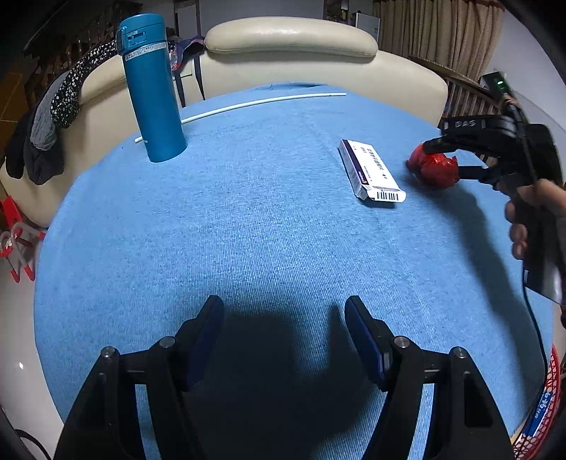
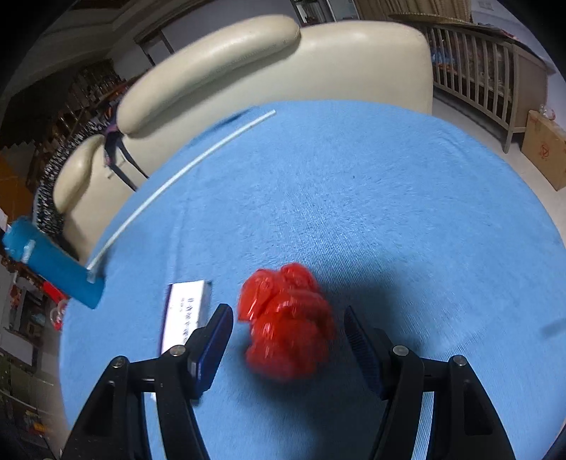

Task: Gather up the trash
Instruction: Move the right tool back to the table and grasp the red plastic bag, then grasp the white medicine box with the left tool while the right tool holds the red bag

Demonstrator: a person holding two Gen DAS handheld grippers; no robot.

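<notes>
A cream leather sofa (image 1: 290, 53) fills twelve o'clock behind the blue-clothed table (image 1: 247, 212), with dark clothes (image 1: 46, 134) draped at nine. Beige curtains (image 1: 438, 32) and a slatted wooden railing (image 2: 474, 67) stand toward one o'clock, over pale floor (image 2: 495, 155).

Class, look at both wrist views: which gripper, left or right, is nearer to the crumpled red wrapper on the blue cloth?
Right. The right gripper has its open jaws on either side of the red wrapper. The left gripper hangs over bare cloth, well away, with the white box lying between.
</notes>
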